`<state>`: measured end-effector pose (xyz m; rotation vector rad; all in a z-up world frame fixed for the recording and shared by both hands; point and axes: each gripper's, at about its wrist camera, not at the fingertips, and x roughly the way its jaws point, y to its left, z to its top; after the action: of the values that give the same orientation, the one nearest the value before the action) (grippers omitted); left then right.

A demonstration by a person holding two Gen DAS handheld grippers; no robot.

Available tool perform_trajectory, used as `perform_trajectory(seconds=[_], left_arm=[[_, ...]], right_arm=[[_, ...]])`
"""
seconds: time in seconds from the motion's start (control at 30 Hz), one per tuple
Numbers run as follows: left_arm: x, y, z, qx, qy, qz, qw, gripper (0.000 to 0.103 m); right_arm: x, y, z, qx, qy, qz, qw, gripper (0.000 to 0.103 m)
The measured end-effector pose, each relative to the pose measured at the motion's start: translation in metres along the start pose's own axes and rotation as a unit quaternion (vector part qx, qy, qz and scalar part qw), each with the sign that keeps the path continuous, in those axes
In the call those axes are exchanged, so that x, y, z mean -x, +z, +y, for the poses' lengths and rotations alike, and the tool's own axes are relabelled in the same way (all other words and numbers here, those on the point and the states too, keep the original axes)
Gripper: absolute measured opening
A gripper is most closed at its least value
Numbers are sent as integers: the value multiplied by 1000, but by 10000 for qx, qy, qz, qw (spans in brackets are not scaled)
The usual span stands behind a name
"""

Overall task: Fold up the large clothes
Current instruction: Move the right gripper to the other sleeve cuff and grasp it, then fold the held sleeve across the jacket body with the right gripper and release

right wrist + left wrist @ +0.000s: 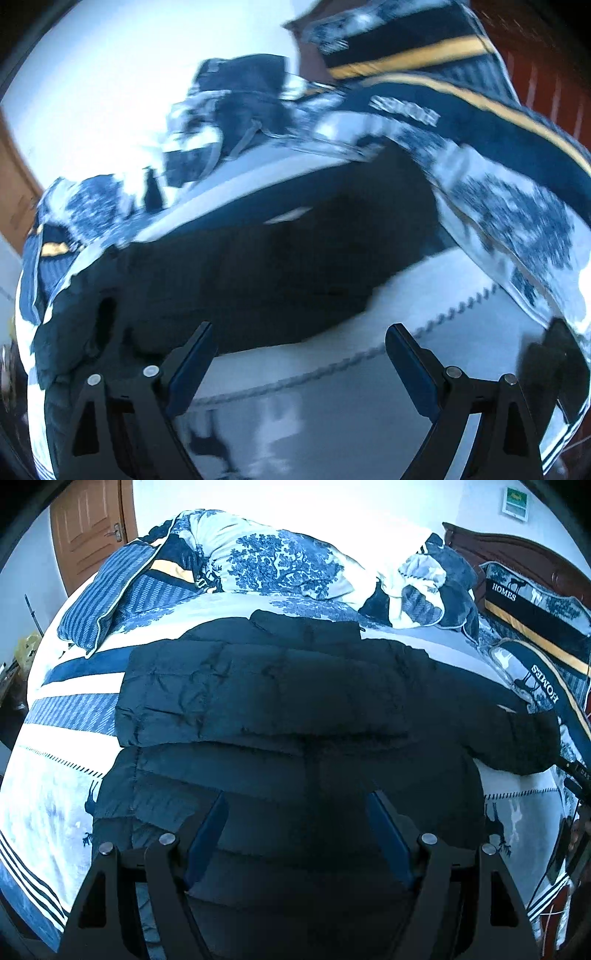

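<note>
Jacket [280,701] lies under both grippers, angled steeply down, fingers [207,834] spread wide, empty.

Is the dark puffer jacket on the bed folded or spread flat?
Partly folded: the puffer jacket has one panel doubled over its body, one sleeve out.

A home bedroom: bed [74,709], pillows [535,620], wooden door [92,531].
</note>
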<state>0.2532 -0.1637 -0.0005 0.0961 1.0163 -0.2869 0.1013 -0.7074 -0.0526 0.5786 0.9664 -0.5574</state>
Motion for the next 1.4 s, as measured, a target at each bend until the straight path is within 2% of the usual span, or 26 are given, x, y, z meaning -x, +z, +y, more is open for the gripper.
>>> perform_trajectory(seconds=[0.1,0.2,0.4,0.57,0.6,0.63,0.67,0.7,0.77,0.93,1.1,1.23,1.4], left_arm=[[-5,-4,0,8,18,39,10000,78],[-12,-8,2,34,42,112,9999,78],[-24,-10,9,133,154,210,9996,78],[-23,-8,20,149,368,172,9991,78],[-22,-8,23,129,440,146,9988,78],[-20,-8,26,101,547,104,9984,78],[-18,-7,30,89,650,67,9978,78],[-17,-6,33,88,717,47,9974,78],[-15,-6,42,121,883,11,9960,78],[-8,-7,57,147,1113,-66,9937,78],[-1,-11,57,-141,1635,-212,9862,78],[7,-15,55,-470,2141,-423,9748,78],[17,-18,56,-737,2406,-639,9657,79]], right_arm=[[-22,9,-41,-398,-243,117,9988,94],[-37,20,-70,-819,-192,178,9963,94],[-67,34,-95,-1600,316,273,9862,94],[-91,37,-92,-1949,753,317,9774,92],[-94,37,-90,-1990,827,318,9760,90],[-97,39,-87,-2015,868,307,9752,81],[-98,40,-85,-2014,865,312,9752,68],[-99,41,-81,-2001,840,329,9756,61],[-100,45,-75,-1938,823,348,9770,38],[-79,57,-49,-1347,603,125,9890,21],[-50,69,-23,-927,476,-150,9944,21],[-23,76,9,-453,447,-317,9975,21],[8,79,62,179,517,-507,9972,21]])
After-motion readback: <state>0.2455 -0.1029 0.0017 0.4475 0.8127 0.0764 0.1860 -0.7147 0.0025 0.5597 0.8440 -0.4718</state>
